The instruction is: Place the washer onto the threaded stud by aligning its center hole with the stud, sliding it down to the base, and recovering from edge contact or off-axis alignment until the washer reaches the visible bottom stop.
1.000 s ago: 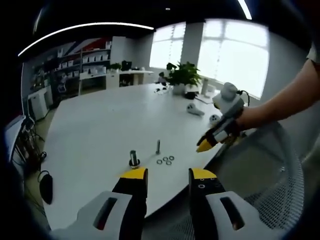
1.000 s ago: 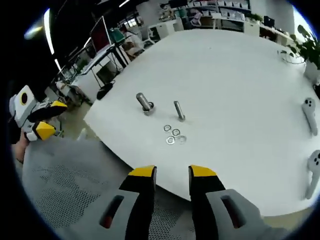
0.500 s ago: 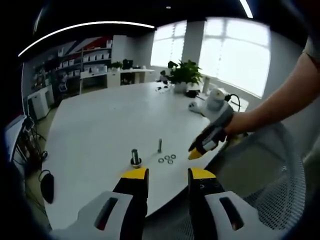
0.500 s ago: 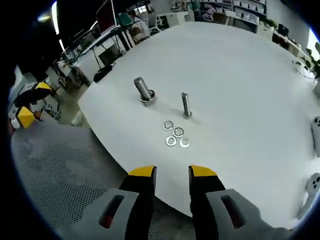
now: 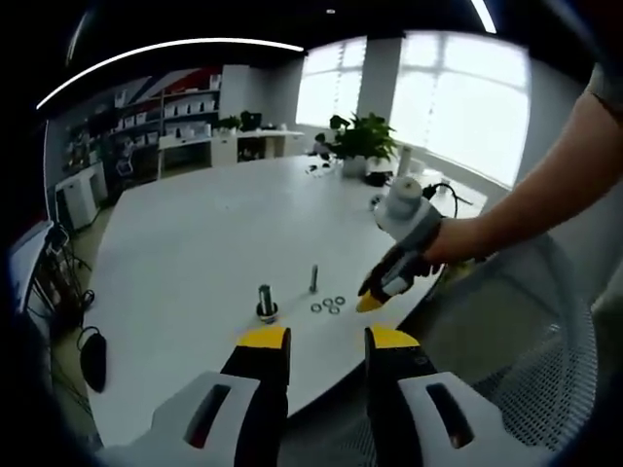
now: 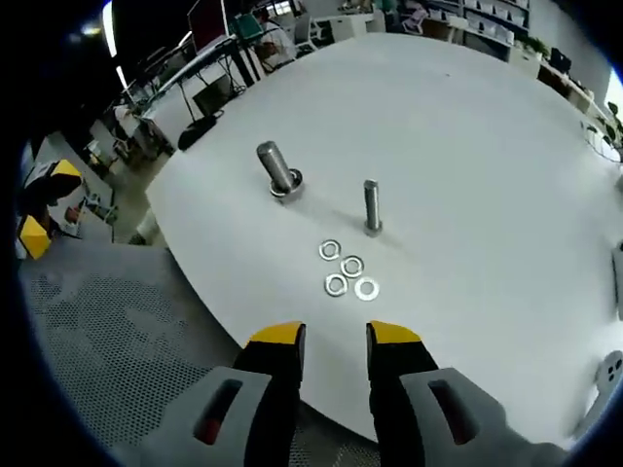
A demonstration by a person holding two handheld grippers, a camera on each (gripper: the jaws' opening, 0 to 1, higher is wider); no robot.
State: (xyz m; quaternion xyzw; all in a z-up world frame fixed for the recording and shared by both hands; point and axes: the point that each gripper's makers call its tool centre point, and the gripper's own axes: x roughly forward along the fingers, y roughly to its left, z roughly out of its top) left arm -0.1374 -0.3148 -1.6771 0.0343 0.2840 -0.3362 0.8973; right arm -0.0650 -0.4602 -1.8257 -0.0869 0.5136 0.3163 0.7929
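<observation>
Picking up one washer comes first, we think, so we should go down slowly over just one ring and pinch its edge, not the whole bunch.

Going left to right in the right gripper view, we see the thick silver bolt with a nut at its foot (image 6: 279,175), leaning a bit. Next comes the thin silver threaded stud (image 6: 371,205), standing up straight on the big white round table (image 6: 467,136). Just in front of it lie the four small silver ring washers (image 6: 346,272), close together and flat, near the table edge.

Our right gripper (image 6: 336,336) hangs above that edge, a little short of the washers. Its yellow-tipped jaws stand apart with a gap between them. It holds nothing and touches nothing.

In the left gripper view, our left gripper (image 5: 326,338) is also spread apart and empty, back from the table.
</observation>
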